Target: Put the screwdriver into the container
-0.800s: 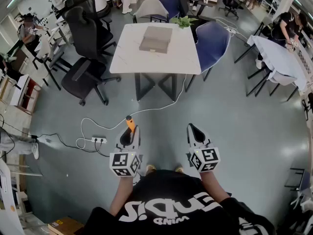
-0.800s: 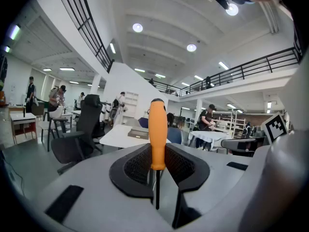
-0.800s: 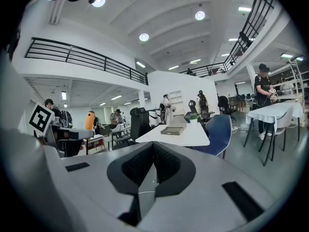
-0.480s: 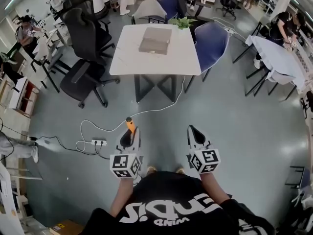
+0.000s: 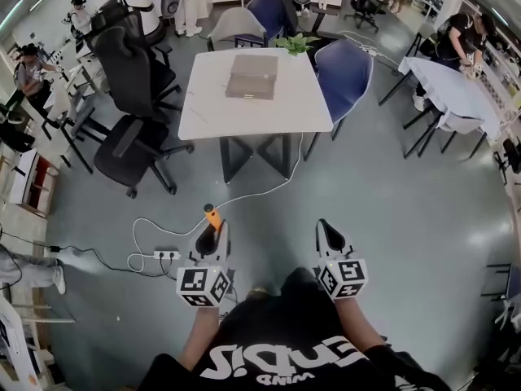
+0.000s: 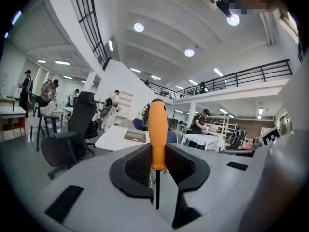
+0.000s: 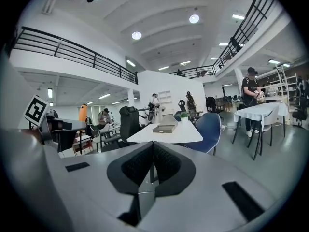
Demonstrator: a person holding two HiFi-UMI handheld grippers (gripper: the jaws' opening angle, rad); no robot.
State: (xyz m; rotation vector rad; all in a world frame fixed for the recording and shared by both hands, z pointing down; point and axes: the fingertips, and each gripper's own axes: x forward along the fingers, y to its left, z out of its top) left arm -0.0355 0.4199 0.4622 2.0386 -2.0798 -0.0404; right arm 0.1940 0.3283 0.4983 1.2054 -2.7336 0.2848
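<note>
An orange-handled screwdriver [image 5: 212, 216] stands upright, handle up, in my left gripper [image 5: 213, 235], which is shut on it low on the handle. In the left gripper view the handle [image 6: 157, 134] rises between the black pads and the thin shaft runs down between them. My right gripper [image 5: 327, 230] is level with the left, shut and holding nothing; its pads meet in the right gripper view [image 7: 152, 159]. The container, a flat grey-brown box [image 5: 252, 76], lies on the white table [image 5: 207, 108] some way ahead. Both grippers are over the floor, short of the table.
Black office chairs [image 5: 134, 137] stand left of the table and a blue chair [image 5: 346, 68] at its right. A white cable and a power strip [image 5: 167, 255] lie on the floor just left of my left gripper. A second white table [image 5: 456, 92] with a person is at far right.
The head view has shifted: the table and chairs sit slightly left and higher, and both grippers lower in the picture. The left gripper's hold on the screwdriver is unchanged.
</note>
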